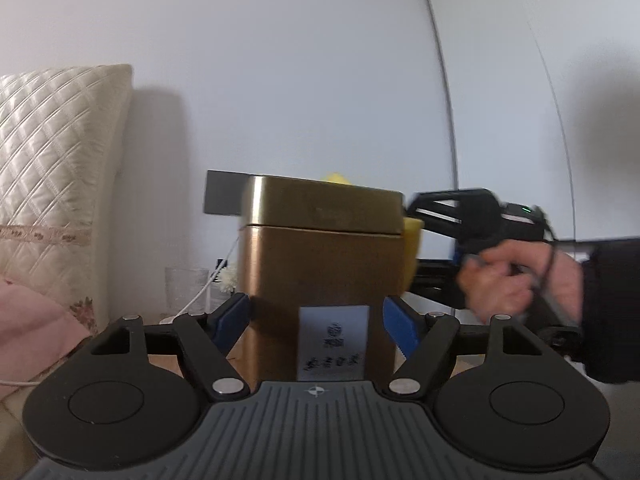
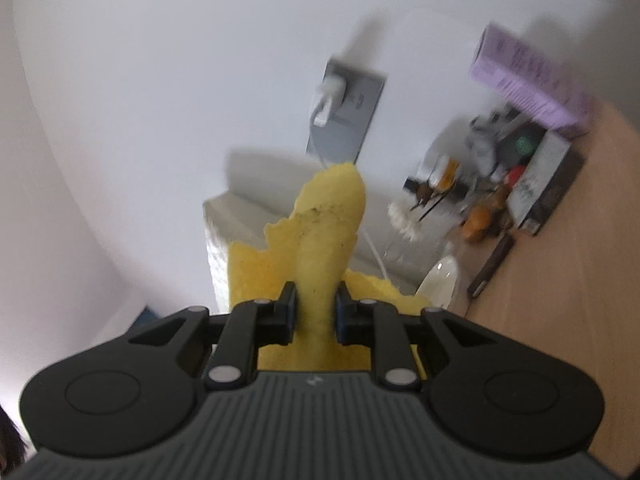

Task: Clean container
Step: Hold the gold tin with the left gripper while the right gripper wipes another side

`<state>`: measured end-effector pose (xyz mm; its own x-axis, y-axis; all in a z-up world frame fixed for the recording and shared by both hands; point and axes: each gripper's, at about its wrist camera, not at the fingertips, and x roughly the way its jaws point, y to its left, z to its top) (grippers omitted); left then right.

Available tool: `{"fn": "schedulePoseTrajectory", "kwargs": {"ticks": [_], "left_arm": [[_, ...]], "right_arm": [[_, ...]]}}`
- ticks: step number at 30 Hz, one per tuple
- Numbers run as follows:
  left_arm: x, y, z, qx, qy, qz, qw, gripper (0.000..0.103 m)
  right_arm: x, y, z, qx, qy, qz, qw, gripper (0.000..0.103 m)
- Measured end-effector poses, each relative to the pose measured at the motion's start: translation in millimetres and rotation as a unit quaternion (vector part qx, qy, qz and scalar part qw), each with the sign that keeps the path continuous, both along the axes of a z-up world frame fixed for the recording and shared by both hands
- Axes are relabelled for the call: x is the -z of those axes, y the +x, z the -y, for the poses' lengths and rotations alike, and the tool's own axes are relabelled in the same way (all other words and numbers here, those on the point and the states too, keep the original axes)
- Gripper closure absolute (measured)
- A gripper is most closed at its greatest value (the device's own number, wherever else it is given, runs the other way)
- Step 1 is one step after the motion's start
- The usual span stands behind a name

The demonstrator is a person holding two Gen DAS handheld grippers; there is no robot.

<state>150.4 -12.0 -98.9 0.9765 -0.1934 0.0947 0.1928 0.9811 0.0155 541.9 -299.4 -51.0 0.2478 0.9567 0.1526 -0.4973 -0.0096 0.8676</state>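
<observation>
Between the left gripper's [image 1: 316, 320] pads the tin [image 1: 322, 264] seems clamped steady, while the right gripper [image 2: 316, 312] pinches a yellow sponge [image 2: 324, 240] for wiping.

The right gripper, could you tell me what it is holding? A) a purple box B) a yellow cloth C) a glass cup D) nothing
B: the right gripper is shut on a yellow cloth that sticks up between its fingers, next to the gold tin held by the left gripper.
</observation>
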Motion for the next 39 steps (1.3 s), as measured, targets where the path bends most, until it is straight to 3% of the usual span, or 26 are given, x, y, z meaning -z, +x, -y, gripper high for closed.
{"fn": "schedulePoseTrajectory", "kwargs": {"ticks": [6, 13, 20, 26, 32, 39], "left_arm": [[3, 3, 12, 0.012, 0.024, -0.006, 0.9996, 0.025], [6, 12, 18, 0.009, 0.034, -0.017, 0.9992, 0.022], [5, 13, 14, 0.003, 0.027, -0.02, 0.9994, 0.019], [2, 15, 12, -0.002, 0.024, -0.022, 0.9995, 0.017], [0, 16, 9, -0.006, 0.019, -0.023, 0.9996, 0.017], [-3, 20, 7, -0.013, 0.016, -0.022, 0.9995, 0.017]], "right_arm": [[8, -3, -13, -0.038, -0.015, 0.028, 0.999, 0.082], [31, -14, -3, -0.04, -0.021, 0.006, 0.999, 0.082], [17, -29, 4, -0.069, 0.003, 0.034, 0.997, 0.082], [36, -35, 3, -0.071, -0.038, 0.015, 0.997, 0.082], [23, -45, 9, -0.076, -0.009, 0.025, 0.997, 0.082], [47, -54, 13, -0.058, -0.039, -0.009, 0.997, 0.082]]}}
